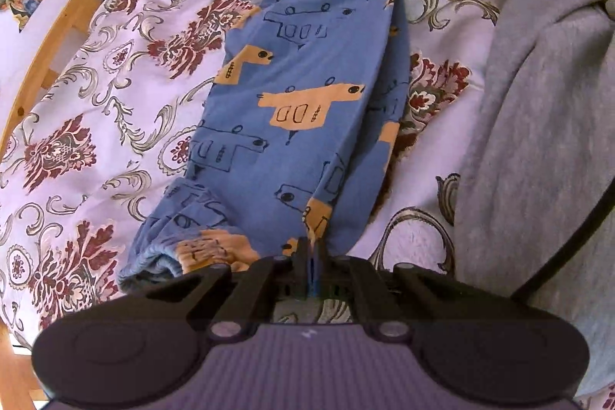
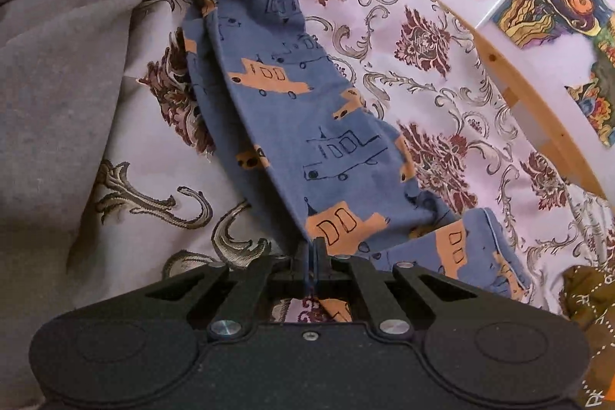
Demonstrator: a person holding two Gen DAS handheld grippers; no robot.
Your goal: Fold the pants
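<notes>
A: Pants [image 1: 307, 95], blue cotton printed with orange cars, lie in a long strip on the floral bedspread [image 1: 127, 72] of the bed, and you hold both ends of one long edge

B: Which tool has which end?

A: Your left tool [image 1: 313, 248] is clamped shut on the edge by the gathered waistband, right under its camera. Your right tool [image 2: 313, 250] is pinched shut on the same edge at the leg end, where the cuffs are already flopped across

B: So how does the strip run between them?

A: Straight from one tool to the other, its long axis joining your two hands, the held edge slightly lifted and the rest resting on the bedspread. The grey fleece blanket [image 1: 538, 125] lies just beside that edge. I judge the next fold is end to end, one hand carrying its end along that axis toward the other
</notes>
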